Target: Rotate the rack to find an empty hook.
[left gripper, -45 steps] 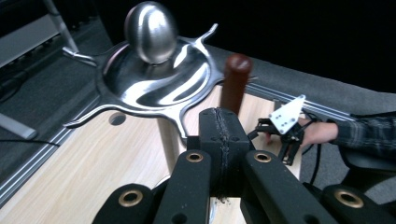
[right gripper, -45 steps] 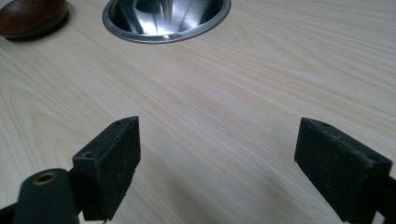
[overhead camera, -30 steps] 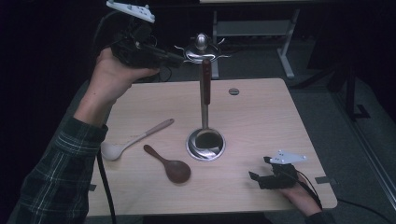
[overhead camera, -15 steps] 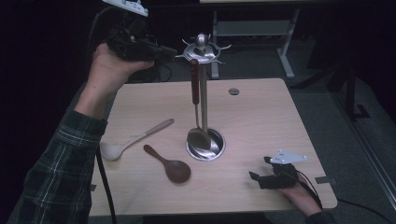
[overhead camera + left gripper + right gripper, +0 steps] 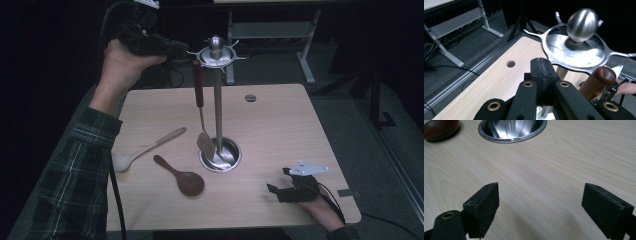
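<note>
Steel utensil stand (image 5: pixel 218 55), wooden-handled spatula (image 5: pixel 199 95) hanging unmarked, left gripper (image 5: pixel 541 67) jaws closed empty, right gripper (image 5: pixel 540 207) jaws wide.

Table (image 5: pixel 280 125): stand (image 5: pixel 220 155), two spoons (image 5: pixel 181 178).

Looked like a lab/test room: dark backdrop, bare wood-top bench (image 5: pixel 280 125), grey carpet (image 5: pixel 461 50), loose floor cables (image 5: pixel 446 67), white metal desk legs (image 5: pixel 305 55).

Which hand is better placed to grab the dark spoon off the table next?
Right. The right gripper sits low on the table, fingers open and facing the dark spoon. The left gripper is up beside the rack top, its fingers shut.
</note>
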